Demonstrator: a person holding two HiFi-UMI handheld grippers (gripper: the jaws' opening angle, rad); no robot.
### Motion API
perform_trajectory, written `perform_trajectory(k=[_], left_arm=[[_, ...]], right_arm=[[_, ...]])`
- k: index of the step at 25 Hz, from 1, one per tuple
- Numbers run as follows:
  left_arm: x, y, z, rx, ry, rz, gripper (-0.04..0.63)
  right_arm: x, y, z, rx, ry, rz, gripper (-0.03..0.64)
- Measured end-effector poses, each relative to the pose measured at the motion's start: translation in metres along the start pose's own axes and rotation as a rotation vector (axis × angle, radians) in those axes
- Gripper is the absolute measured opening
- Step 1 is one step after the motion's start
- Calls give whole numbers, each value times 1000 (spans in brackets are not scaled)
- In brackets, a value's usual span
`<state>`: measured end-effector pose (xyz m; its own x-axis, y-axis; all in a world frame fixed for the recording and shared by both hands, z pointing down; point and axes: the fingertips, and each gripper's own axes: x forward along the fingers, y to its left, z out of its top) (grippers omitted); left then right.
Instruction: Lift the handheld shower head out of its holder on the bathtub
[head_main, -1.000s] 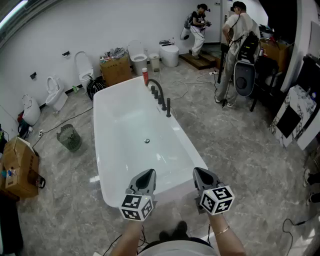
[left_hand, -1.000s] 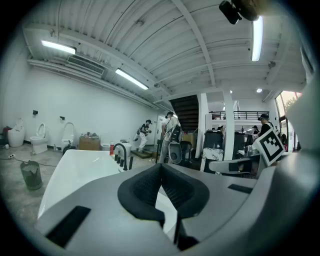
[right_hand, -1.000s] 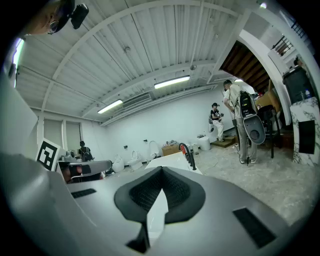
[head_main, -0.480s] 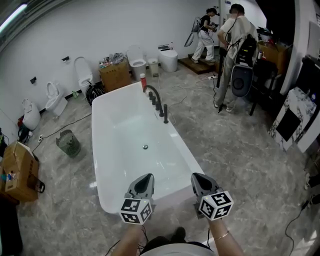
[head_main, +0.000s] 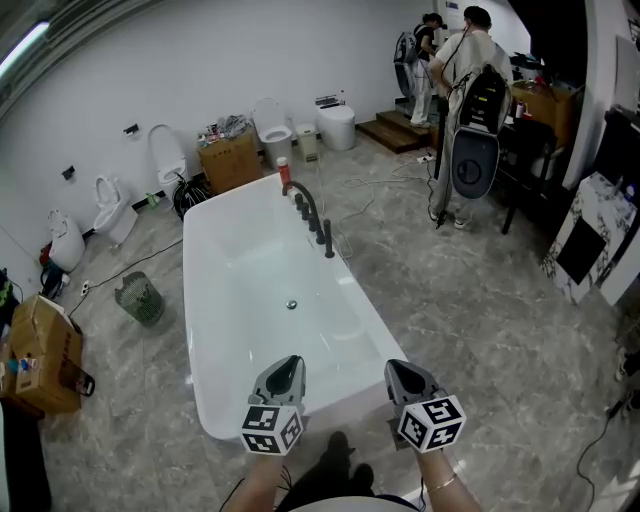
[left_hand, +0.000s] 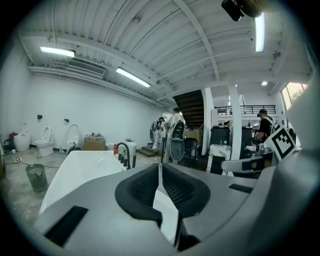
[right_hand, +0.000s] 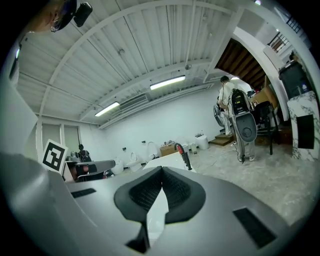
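Note:
A white bathtub (head_main: 205, 300) lies lengthwise ahead of me. A dark faucet set (head_main: 308, 205) stands on its right rim, and the black handheld shower head (head_main: 328, 240) sits upright in its holder at the near end of that row. My left gripper (head_main: 284, 368) and right gripper (head_main: 400, 372) hover side by side over the tub's near end, far short of the shower head. Both are shut with nothing between the pads. The left gripper view shows its closed jaws (left_hand: 160, 167) with the faucet (left_hand: 125, 152) far ahead. In the right gripper view the closed jaws (right_hand: 161, 172) sit below the distant faucet (right_hand: 182, 152).
Toilets (head_main: 270, 125) and a cardboard box (head_main: 228, 150) line the back wall. A wire bin (head_main: 138, 298) and another box (head_main: 40, 355) stand left of the tub. Two people (head_main: 470, 90) stand at the back right near a step. Cables lie on the marble floor.
Both grippers have drifted a little forward at the tub's near end, still shut and empty. The person at the far back has walked to the right, behind the nearer one.

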<state>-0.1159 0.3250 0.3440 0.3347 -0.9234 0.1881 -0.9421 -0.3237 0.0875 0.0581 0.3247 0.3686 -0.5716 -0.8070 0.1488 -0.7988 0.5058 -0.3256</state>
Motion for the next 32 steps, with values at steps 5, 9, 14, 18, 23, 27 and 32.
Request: perform_trajectory(k=[5, 9, 14, 18, 23, 27, 32], left_arm=[[33, 19, 3, -5, 1, 6, 71], [70, 46, -3, -13, 12, 16, 118], [126, 101, 2, -30, 25, 16, 132], [181, 143, 7, -37, 36, 3, 133], [245, 185, 12, -40, 51, -17, 144], [289, 204, 11, -36, 69, -39, 155], [348, 229, 6, -43, 100, -43, 162]], right_arm=[[30, -19, 1, 12, 16, -14, 6], [71, -31, -1, 22, 36, -8, 6], [148, -38, 9, 17, 60, 3, 6], [219, -52, 22, 17, 71, 1, 6], [290, -72, 33, 14, 88, -16, 6], [325, -91, 34, 15, 104, -35, 6], [373, -118, 34, -2, 139, -37, 6]])
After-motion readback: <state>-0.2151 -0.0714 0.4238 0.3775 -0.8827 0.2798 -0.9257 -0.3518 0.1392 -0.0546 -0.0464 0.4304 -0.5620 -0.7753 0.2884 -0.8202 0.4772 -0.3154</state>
